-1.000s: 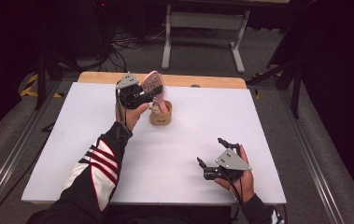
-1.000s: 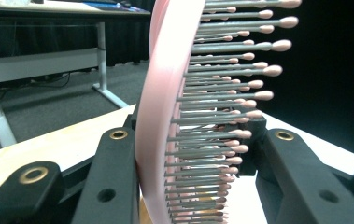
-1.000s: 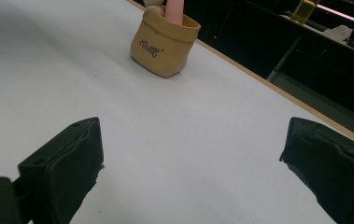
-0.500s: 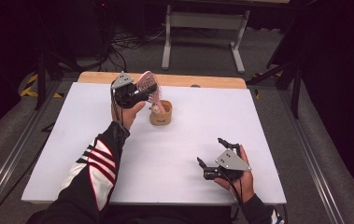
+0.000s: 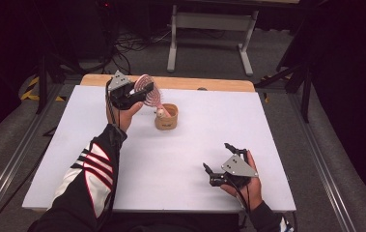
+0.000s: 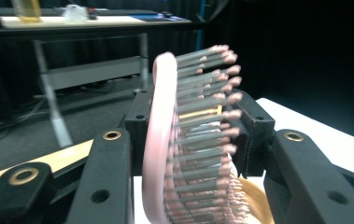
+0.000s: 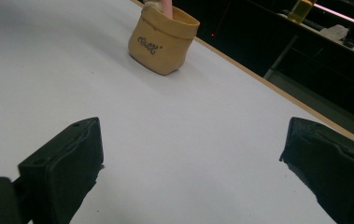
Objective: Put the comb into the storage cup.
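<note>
**Pink hairbrush gripped above a tan pouch at the table's far side**

A pink hairbrush (image 5: 147, 91) is clamped by its head between the jaws of the left gripper (image 5: 133, 94), raised over the far left part of the white table (image 5: 171, 159). Its handle slants down into a small tan fabric pouch (image 5: 167, 117) standing upright just beside the gripper; the pouch's open, rolled rim holds the handle's lower end, and whether anything else lies inside cannot be told.

The left gripper view shows what the high view cannot: the brush (image 6: 165, 154) seen edge-on, its curved pink back to the left and rows of grey, pink-tipped bristles (image 6: 212, 93) pointing right, with a jaw on either side of the head. The pouch's (image 6: 254, 200) rim peeks out below.

The right gripper view adds dark lettering on the pouch's (image 7: 163, 39) front. The right gripper (image 5: 220, 171) rests in a hand well apart at the near right of the table, jaws spread wide and holding nothing.
</note>
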